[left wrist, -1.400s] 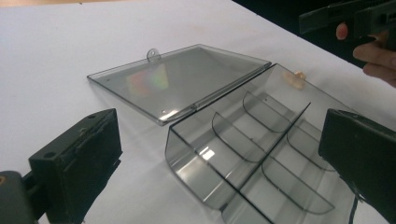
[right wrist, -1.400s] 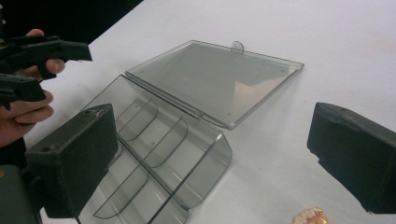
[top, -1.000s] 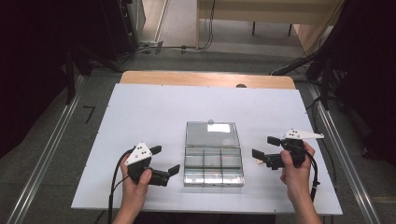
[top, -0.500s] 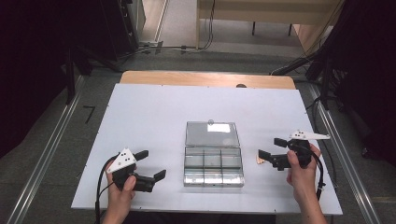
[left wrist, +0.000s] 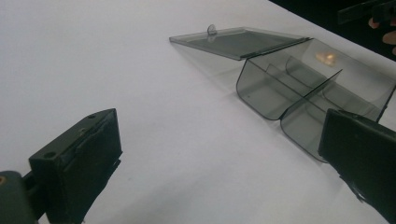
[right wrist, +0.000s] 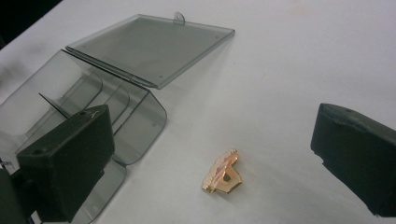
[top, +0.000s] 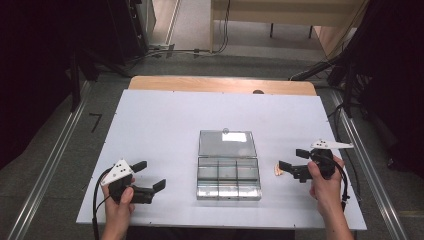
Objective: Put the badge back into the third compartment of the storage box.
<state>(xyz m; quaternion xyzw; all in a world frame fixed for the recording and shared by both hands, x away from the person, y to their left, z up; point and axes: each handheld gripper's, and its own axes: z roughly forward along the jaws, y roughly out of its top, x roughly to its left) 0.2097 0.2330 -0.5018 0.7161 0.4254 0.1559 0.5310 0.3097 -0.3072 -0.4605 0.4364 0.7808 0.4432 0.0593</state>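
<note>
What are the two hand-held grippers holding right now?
Nothing. The left hand-held gripper and the right hand-held gripper both stand open; the small gold piece lies loose on the table beside the clear box.

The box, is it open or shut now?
Open. The box has its lid folded back flat on the table, and its compartments look empty.

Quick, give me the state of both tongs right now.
Left tongs: open, holding nothing.
Right tongs: open, holding nothing, with the small gold piece on the table between the jaws.
</note>
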